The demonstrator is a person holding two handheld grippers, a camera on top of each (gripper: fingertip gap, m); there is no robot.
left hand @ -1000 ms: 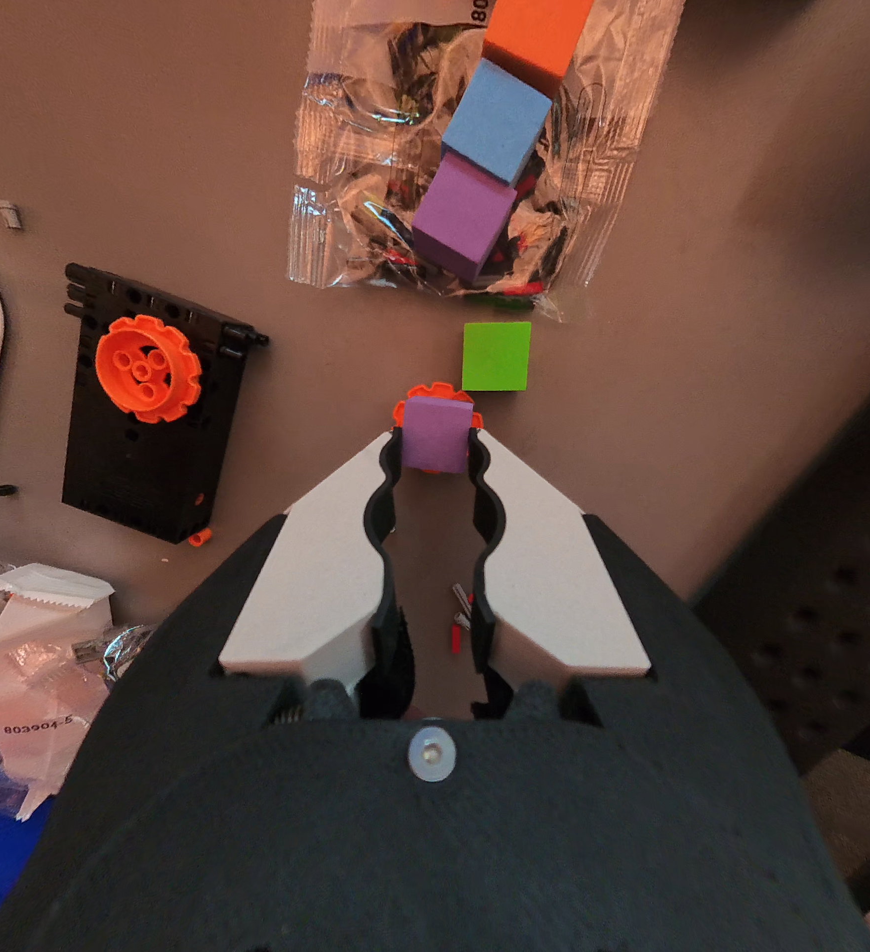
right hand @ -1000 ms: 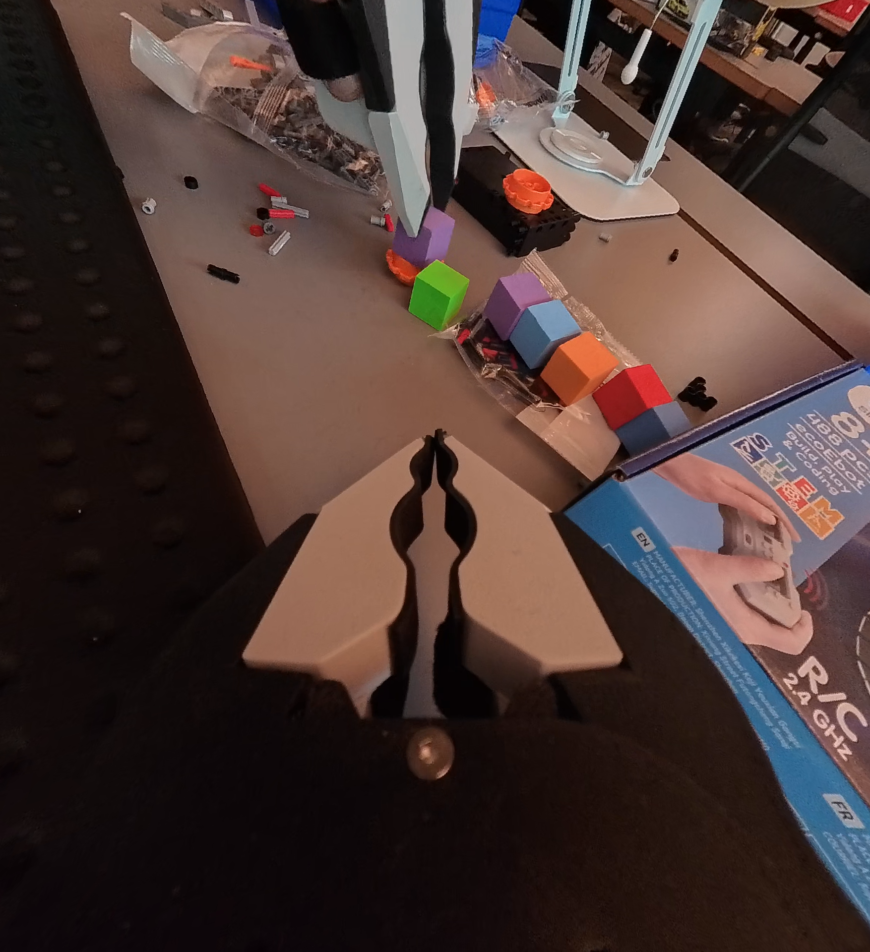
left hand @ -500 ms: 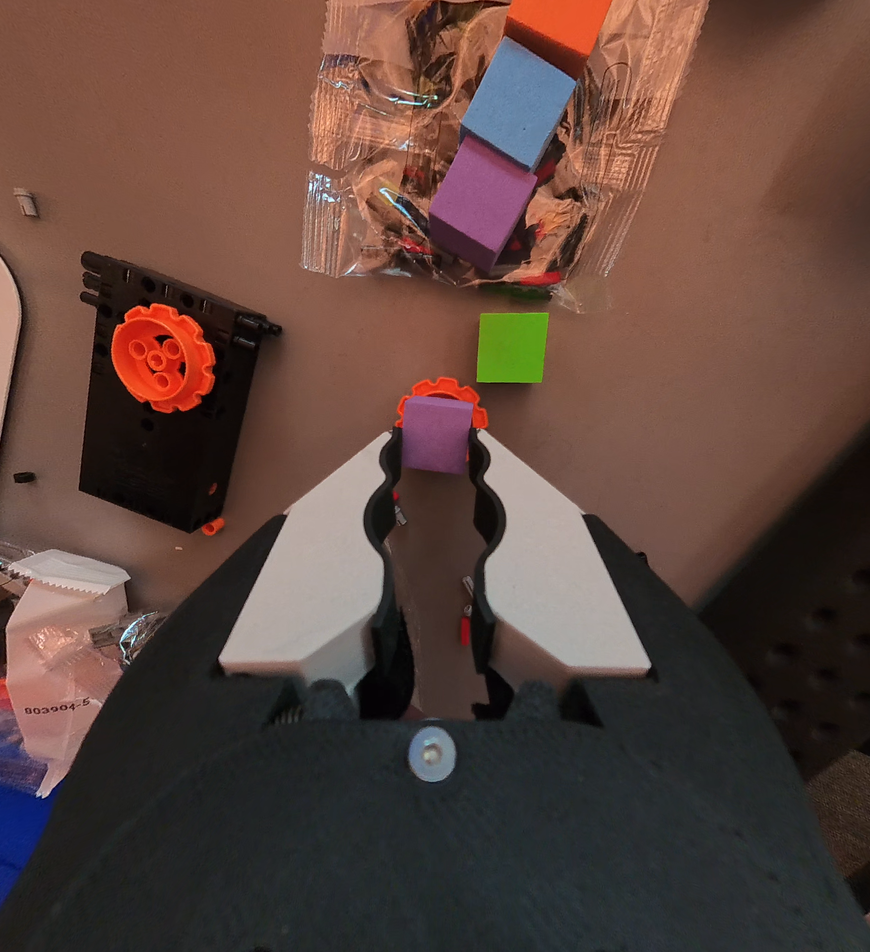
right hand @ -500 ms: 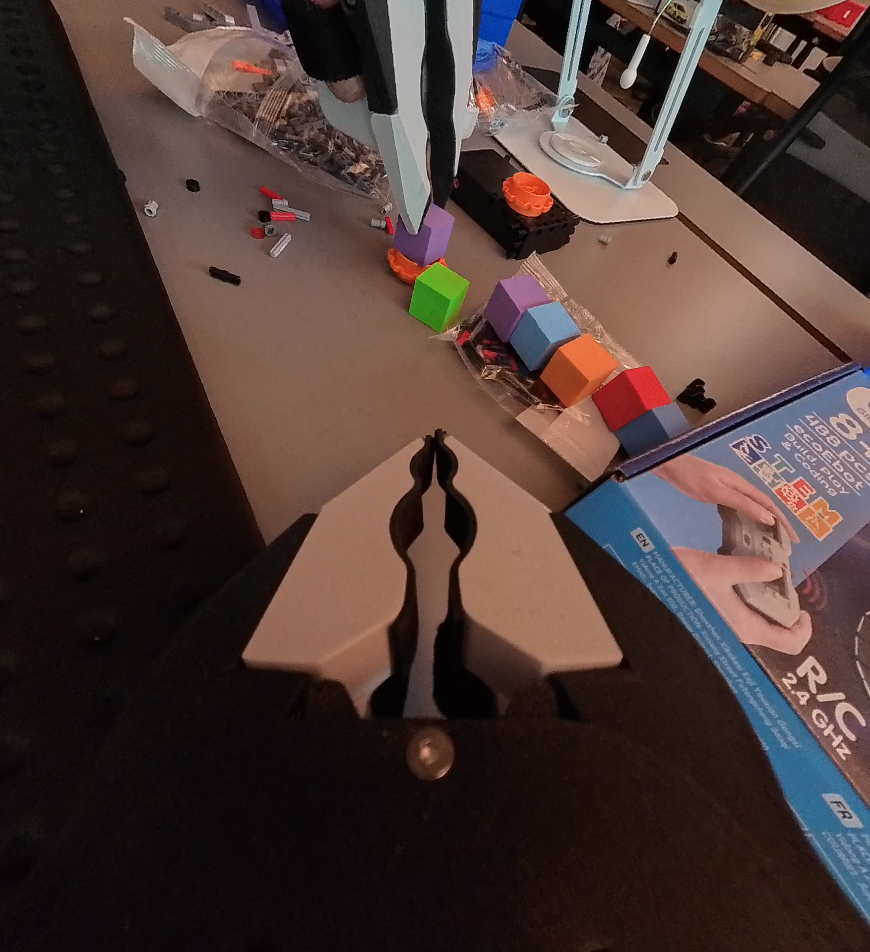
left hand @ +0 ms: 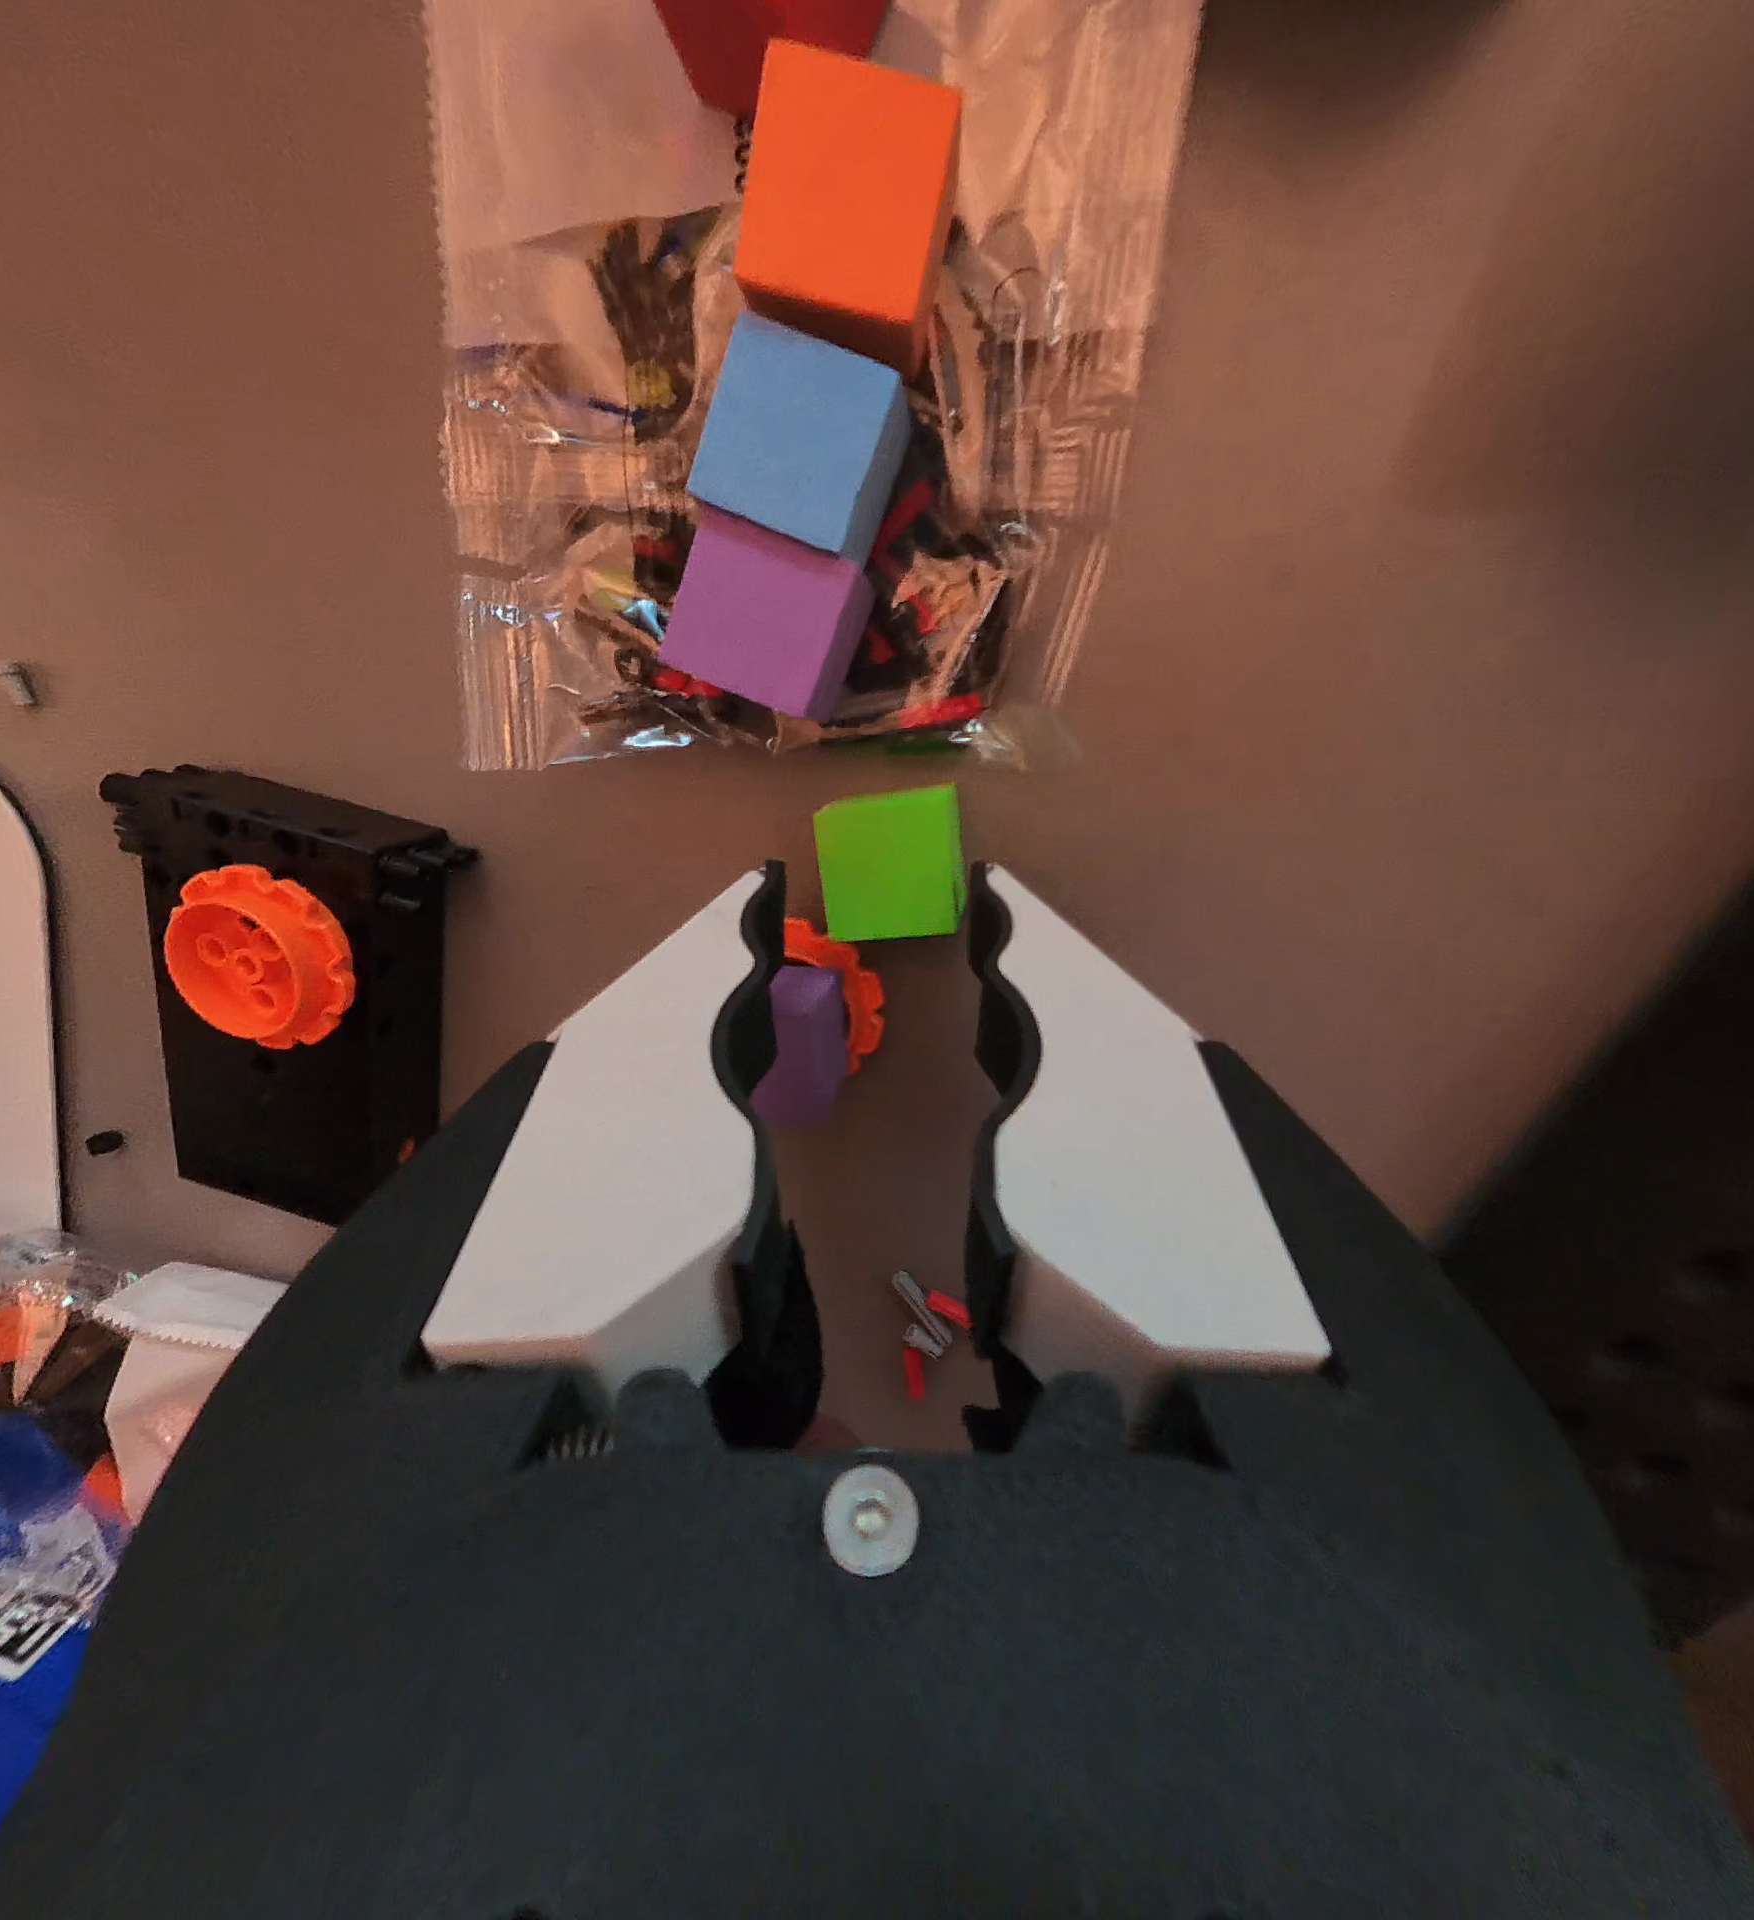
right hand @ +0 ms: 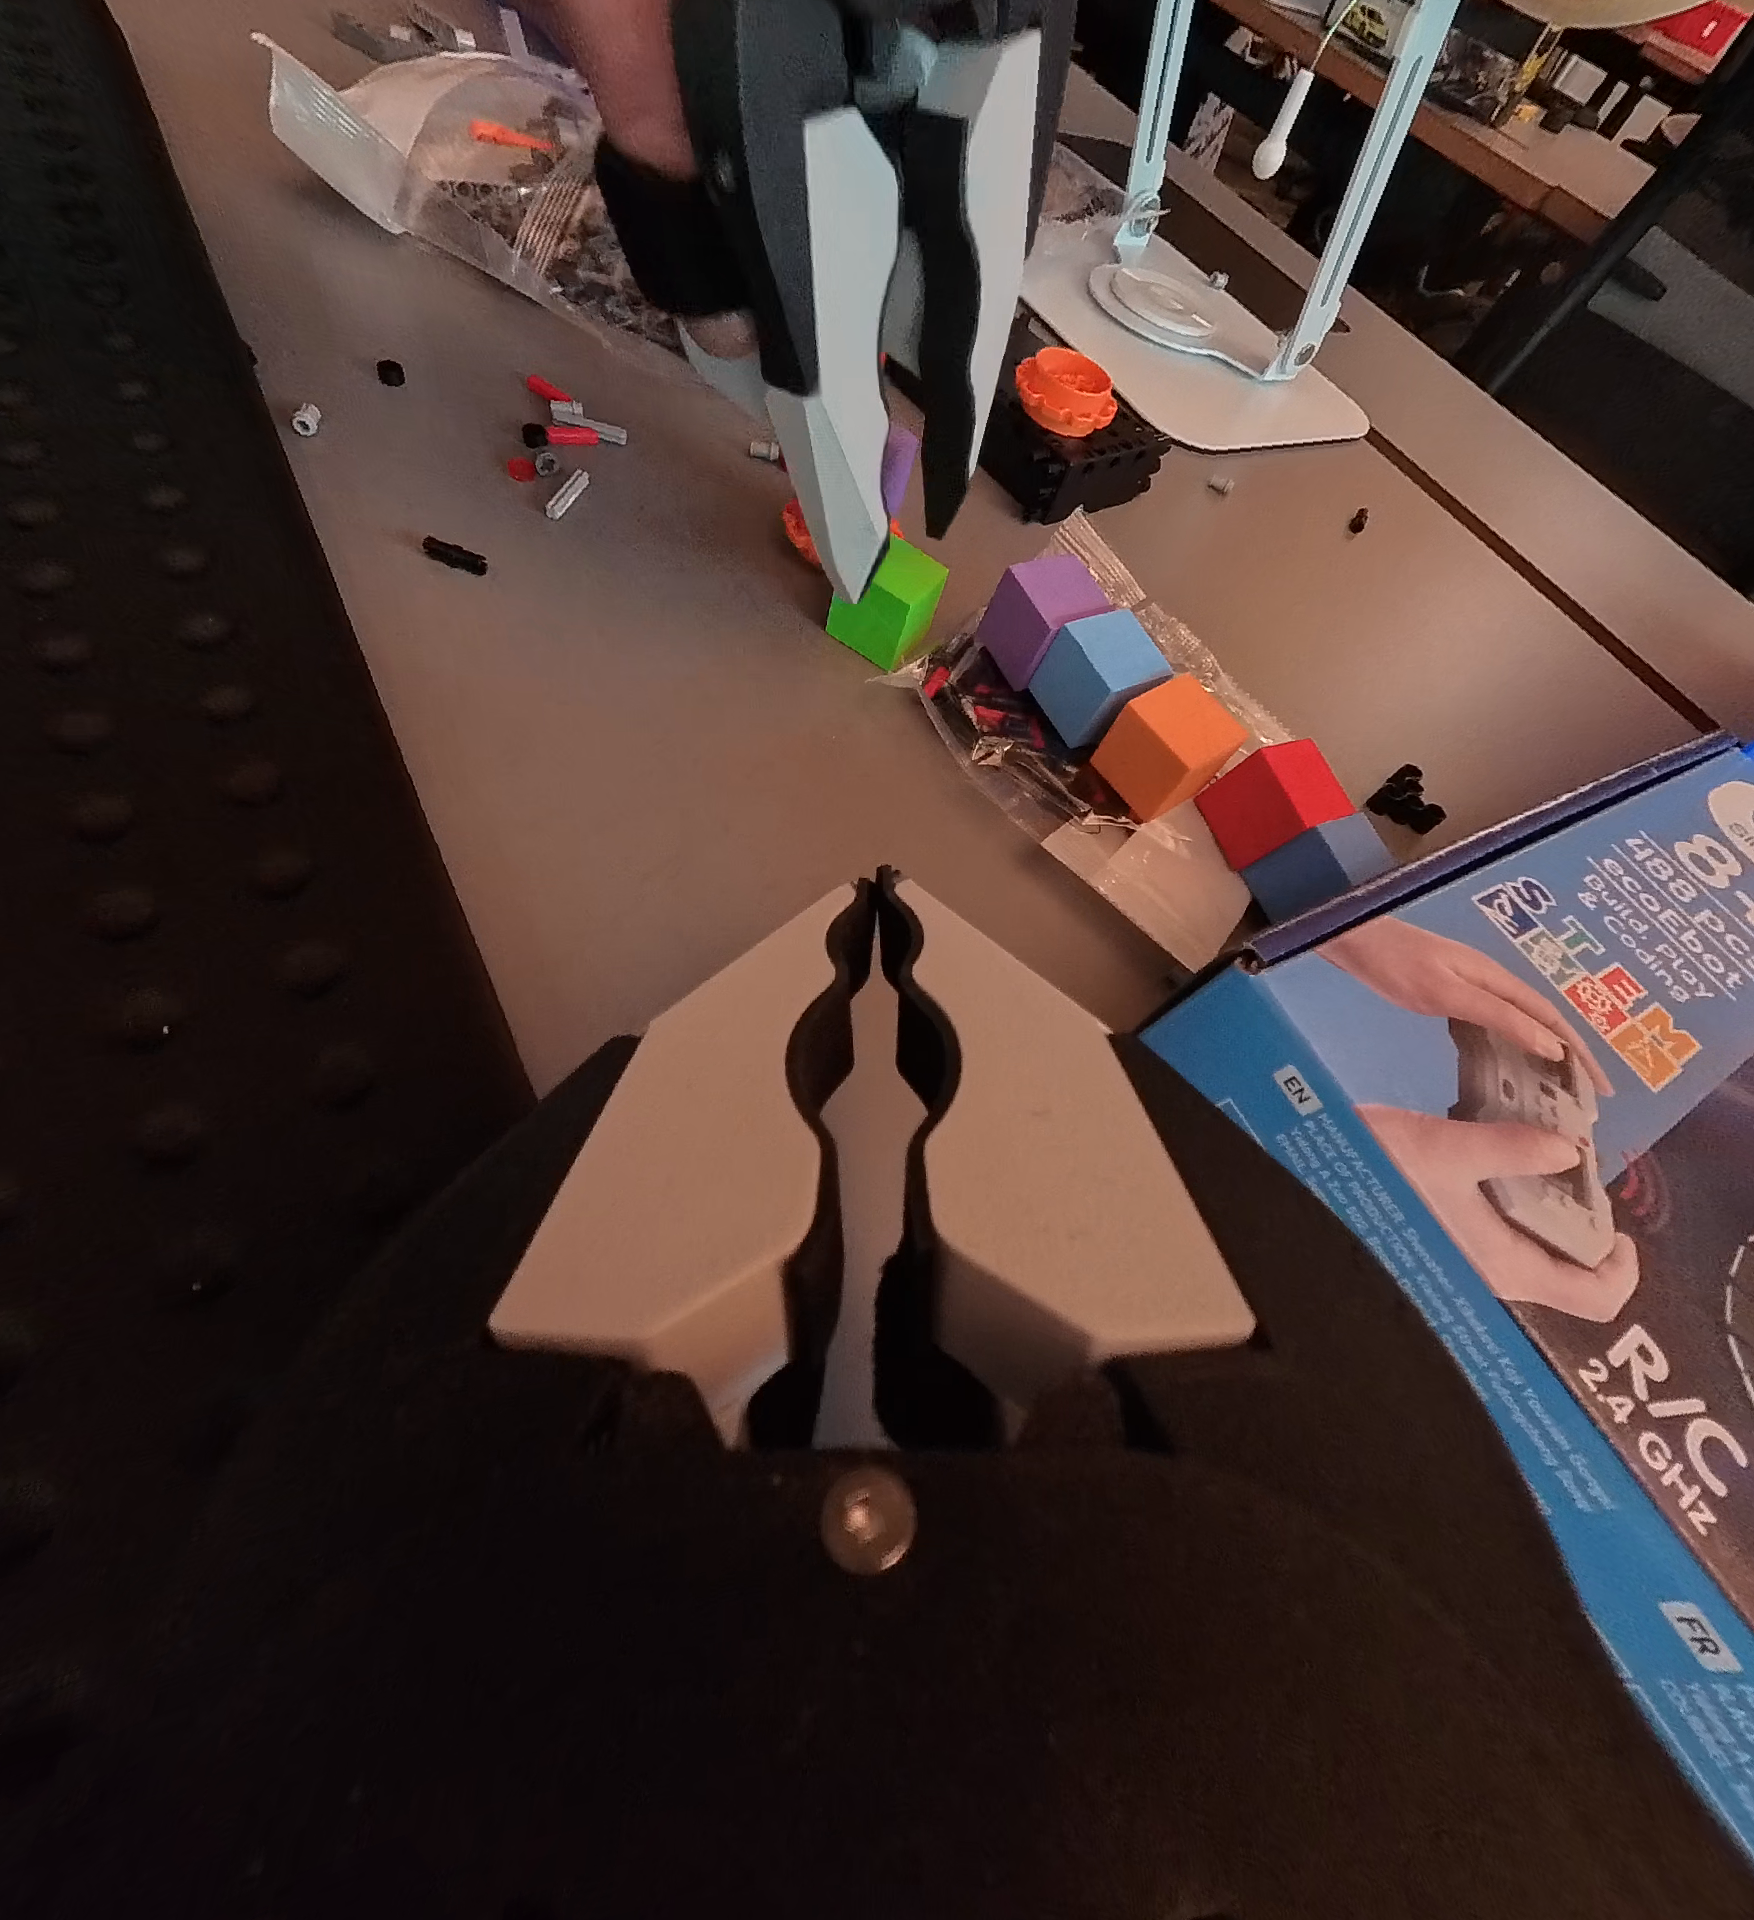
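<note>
My left gripper [left hand: 873, 873] is open and points down at the table. A small purple cube [left hand: 800, 1039] sits tilted on an orange gear [left hand: 857, 997], close against the inner side of the left finger. A green cube [left hand: 888, 862] lies on the table just ahead, level with the fingertips. The right wrist view shows the left gripper [right hand: 899, 556] from afar, one fingertip at the green cube [right hand: 888, 613]. My right gripper [right hand: 878, 883] is shut and empty, hovering near the table's front edge.
A clear bag [left hand: 561, 582] holds loose parts, with purple [left hand: 764, 618], blue [left hand: 800, 436] and orange [left hand: 847, 192] cubes on it. A black plate [left hand: 291, 1101] carries another orange gear [left hand: 255, 956]. A blue box [right hand: 1579, 1091], a red cube [right hand: 1273, 800] and small parts [right hand: 561, 436] lie around. The gap from one gripper's tips to the other's is roughly 15 cm.
My left gripper has opened and let go of the purple cube, which now rests on the orange gear. The gripper has moved forward toward the green cube. The right gripper has not moved.
</note>
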